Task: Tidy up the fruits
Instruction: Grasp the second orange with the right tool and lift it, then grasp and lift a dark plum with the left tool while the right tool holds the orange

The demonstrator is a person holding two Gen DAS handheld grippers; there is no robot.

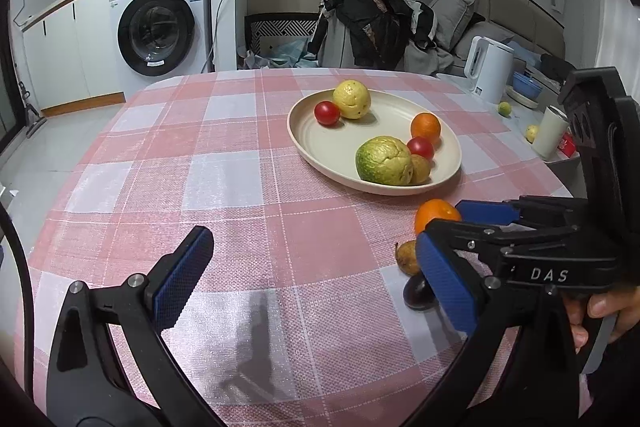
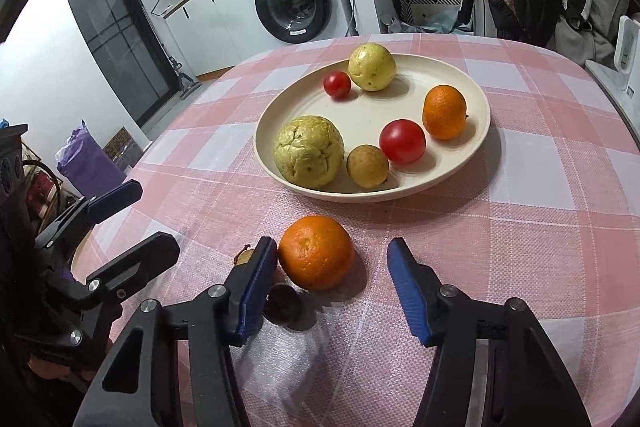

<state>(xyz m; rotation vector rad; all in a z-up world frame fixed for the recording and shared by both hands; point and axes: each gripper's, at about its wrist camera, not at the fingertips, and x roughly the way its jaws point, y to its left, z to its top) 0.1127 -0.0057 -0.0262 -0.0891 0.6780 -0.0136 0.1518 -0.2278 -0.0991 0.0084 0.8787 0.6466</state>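
Observation:
A cream plate on the pink checked tablecloth holds two yellow-green guavas, two red tomatoes, an orange and a small brown fruit. A loose orange lies on the cloth in front of the plate, between the fingers of my right gripper. The left pad sits close beside it and the right pad stands apart, so the gripper is open. A small brown fruit and a dark round fruit lie just left of the orange. My left gripper is open wide over bare cloth.
A white kettle and a white cup stand on a side counter past the table's right edge, with two small green fruits near them. A washing machine and a chair piled with clothes stand beyond the table.

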